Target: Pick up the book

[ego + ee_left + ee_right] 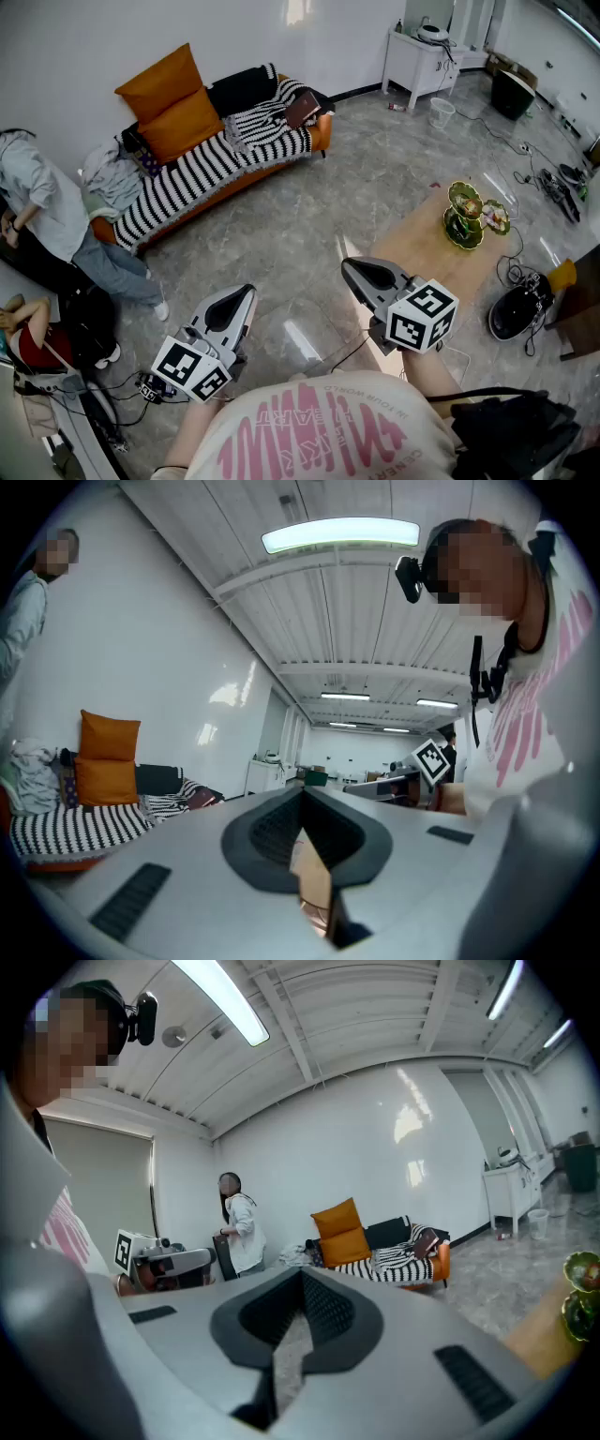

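A dark red-brown book (302, 106) lies on the striped blanket at the right end of the orange sofa (246, 172), far across the floor from me. It shows small in the left gripper view (201, 797) and in the right gripper view (427, 1241). My left gripper (247, 292) is held close to my body, pointing toward the sofa, its jaws shut with nothing in them (302, 792). My right gripper (349, 265) sits beside it, also shut and empty (302, 1274). Both are a long way from the book.
A low wooden table (427, 253) with a green tiered dish (466, 214) stands to the right. Two people (47, 206) are at the left by the sofa's end. A white cabinet (419, 58), a waste basket (442, 112) and floor cables (553, 183) are at the back right.
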{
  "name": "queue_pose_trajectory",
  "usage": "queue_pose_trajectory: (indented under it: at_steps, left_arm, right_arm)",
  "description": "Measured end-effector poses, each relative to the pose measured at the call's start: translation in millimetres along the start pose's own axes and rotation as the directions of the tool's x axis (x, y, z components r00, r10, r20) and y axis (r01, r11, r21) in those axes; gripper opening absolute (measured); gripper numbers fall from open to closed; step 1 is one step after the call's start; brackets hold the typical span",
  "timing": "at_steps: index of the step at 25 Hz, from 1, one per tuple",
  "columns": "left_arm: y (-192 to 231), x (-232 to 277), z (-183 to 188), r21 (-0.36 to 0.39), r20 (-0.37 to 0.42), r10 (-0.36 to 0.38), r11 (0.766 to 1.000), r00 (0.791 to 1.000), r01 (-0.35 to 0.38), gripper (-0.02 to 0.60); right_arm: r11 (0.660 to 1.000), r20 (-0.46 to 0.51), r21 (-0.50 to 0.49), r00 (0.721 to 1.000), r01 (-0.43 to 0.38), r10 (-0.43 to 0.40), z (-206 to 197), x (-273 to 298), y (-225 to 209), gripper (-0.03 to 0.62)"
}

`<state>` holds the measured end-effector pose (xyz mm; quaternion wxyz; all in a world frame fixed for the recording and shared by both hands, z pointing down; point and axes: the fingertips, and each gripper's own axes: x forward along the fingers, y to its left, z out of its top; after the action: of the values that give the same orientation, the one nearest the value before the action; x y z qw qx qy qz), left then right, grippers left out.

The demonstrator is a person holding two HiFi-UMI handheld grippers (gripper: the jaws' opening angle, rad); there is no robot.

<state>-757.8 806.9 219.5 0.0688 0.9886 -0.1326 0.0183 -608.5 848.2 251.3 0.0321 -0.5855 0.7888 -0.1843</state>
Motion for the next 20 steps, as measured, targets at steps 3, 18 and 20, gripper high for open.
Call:
queue_pose_trajectory:
  at_steps: [3, 18, 20]
  left_arm:
    - [-1, -1, -1, -0.001, 0.0, 0.002, 1.0, 1.0, -0.002, 0.008]
    - [13, -13, 3, 0.015, 0.026, 0.008, 1.0, 1.0, -0.008, 0.008]
    - [17, -20, 14, 0.039, 0.078, 0.011, 0.999, 0.997, -0.014, 0.008]
  right_arm:
    - [1.0, 0.0, 0.003, 1.0, 0.002, -0.002, -1, -2, 0, 0.008]
    - [0.999, 0.088, 0.034, 0.996, -0.019, 0.016, 10, 3, 3, 0.008]
    - [0.999, 0.107, 0.036, 0.994, 0.0, -0.004, 16, 4, -2, 0.008]
